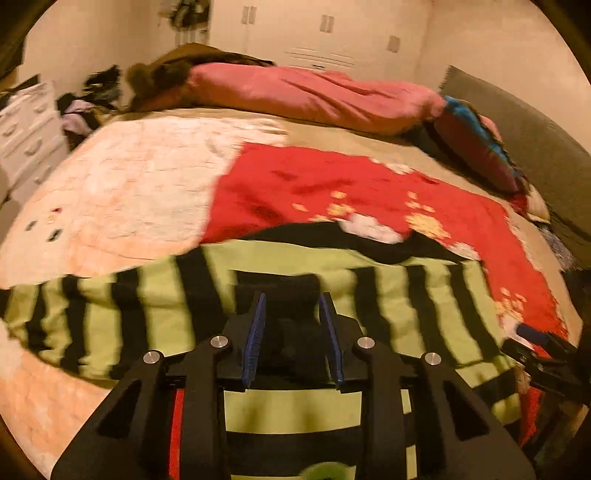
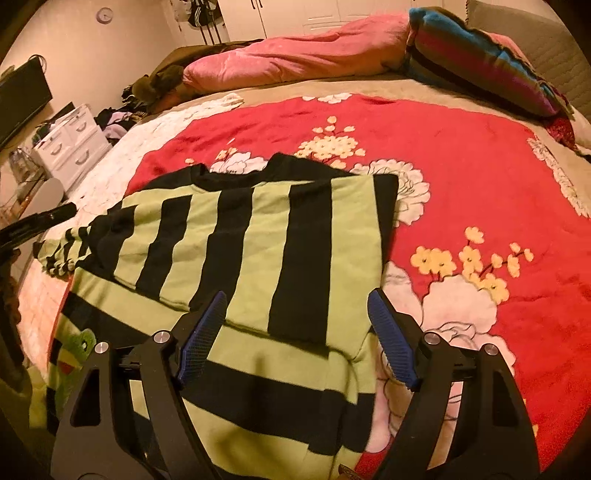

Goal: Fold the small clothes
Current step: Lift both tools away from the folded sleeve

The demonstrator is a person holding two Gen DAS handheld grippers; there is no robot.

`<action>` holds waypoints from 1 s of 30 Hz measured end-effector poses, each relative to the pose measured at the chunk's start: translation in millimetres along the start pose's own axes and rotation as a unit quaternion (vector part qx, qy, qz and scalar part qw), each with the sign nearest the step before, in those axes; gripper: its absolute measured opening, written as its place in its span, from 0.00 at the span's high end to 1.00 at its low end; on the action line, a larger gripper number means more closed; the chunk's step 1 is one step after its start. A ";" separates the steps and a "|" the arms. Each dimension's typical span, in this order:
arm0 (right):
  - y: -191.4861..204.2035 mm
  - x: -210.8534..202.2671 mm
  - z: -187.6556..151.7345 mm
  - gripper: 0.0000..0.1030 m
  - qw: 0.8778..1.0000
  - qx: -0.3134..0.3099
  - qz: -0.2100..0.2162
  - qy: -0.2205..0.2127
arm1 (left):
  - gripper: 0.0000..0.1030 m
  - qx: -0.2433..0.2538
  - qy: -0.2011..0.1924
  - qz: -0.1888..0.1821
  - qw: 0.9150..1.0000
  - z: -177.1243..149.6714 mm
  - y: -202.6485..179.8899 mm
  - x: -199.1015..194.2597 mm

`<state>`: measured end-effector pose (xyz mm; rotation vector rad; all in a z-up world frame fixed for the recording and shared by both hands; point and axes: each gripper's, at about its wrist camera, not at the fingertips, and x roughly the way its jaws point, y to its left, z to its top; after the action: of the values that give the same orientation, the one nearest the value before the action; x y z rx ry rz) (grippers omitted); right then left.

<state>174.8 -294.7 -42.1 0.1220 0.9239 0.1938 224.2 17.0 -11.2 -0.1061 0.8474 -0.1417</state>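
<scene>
Striped sweater (image 2: 258, 236) below right gripper (image 2: 297, 299) (jaws apart)

My left wrist camera sits behind my left jaws and looks forward and steeply down, close over the striped garment (image 1: 303, 258) on the bed (image 1: 332, 136), facing the wardrobe wall (image 1: 332, 33); this view is motion-blurred. My right wrist camera sits behind my right jaws at a similar downward tilt, close to the same garment, facing the same wall. Both views share the garment, the red floral blanket (image 2: 461, 166), the pink duvet (image 2: 295, 55) and the white drawers (image 2: 74, 140).
</scene>
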 end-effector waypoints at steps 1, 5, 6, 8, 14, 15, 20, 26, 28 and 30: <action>-0.5 -0.3 1.9 0.30 1.000 0.002 -0.002 -0.002 | 0.72 0.007 0.010 -0.009 1.000 -2.6 -8.6 7.9; 2.1 3.9 10.4 0.30 1.000 -0.001 0.001 0.000 | 0.70 0.028 0.050 -0.006 0.998 -15.6 -27.8 43.3; 4.3 7.5 12.9 0.30 1.000 -0.006 -0.001 0.004 | 0.70 0.028 0.060 0.006 0.998 -18.9 -27.6 51.2; 7.4 16.0 15.9 0.30 1.000 -0.010 0.002 0.015 | 0.70 0.022 0.075 0.022 0.997 -24.5 -22.5 63.1; -0.5 56.7 10.9 0.30 0.998 0.004 -0.012 0.068 | 0.69 -0.002 0.087 -0.002 0.996 -36.6 -6.2 74.6; -4.6 62.1 7.3 0.30 0.997 0.009 -0.015 0.076 | 0.69 -0.003 0.085 -0.006 0.996 -37.4 -4.9 75.4; -2.7 65.4 -0.3 0.27 0.997 -0.012 -0.018 0.076 | 0.69 -0.026 0.084 -0.023 0.996 -39.3 0.9 79.1; -10.0 54.9 -0.5 0.24 0.998 0.015 0.010 0.061 | 0.62 -0.032 0.086 -0.034 0.995 -35.9 -2.8 72.3; -9.8 47.7 0.2 0.24 0.998 0.018 0.012 0.056 | 0.59 -0.034 0.087 -0.034 0.995 -34.7 -4.1 69.2; -10.7 42.6 1.1 0.23 0.998 0.022 0.014 0.053 | 0.56 -0.037 0.087 -0.038 0.995 -34.0 -5.5 64.4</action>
<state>201.8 -295.8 -76.7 0.1667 1.0329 0.2070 240.3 -0.4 -80.3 -0.1976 1.0243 -0.1931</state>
